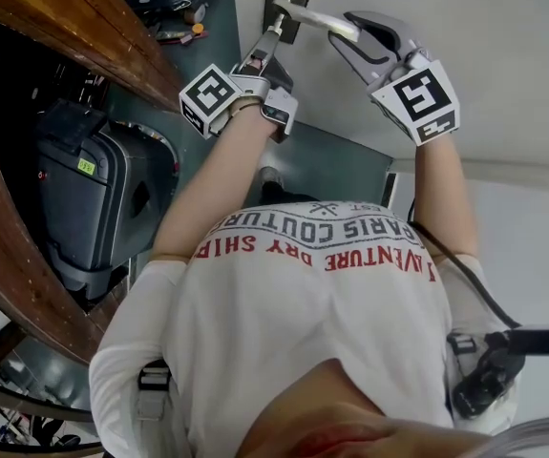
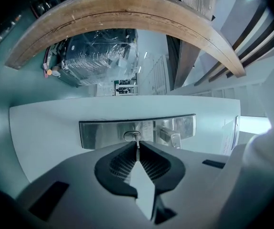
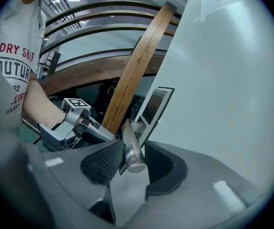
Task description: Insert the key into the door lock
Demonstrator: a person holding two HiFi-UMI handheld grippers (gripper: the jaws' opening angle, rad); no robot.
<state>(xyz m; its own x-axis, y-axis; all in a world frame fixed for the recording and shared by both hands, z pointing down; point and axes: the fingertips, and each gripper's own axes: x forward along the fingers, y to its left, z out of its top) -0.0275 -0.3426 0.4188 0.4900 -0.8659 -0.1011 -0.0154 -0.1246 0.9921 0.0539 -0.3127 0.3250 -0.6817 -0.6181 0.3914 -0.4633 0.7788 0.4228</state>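
Left gripper (image 2: 137, 146) clenched a thin flat metal key (image 2: 136, 140), its tip apparently in the round keyhole (image 2: 131, 136) on the brushed steel plate (image 2: 98, 133). Right gripper (image 3: 130, 149), with ribbed black pads, clamped the smooth cylindrical lever handle (image 3: 133, 159) beside that plate.

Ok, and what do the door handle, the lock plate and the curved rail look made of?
Door handle: likely brushed metal, silver with soft sheen.
Lock plate: polished metal, perhaps steel; it mirrors surroundings.
Curved rail: varnished wood, brown grain visible.
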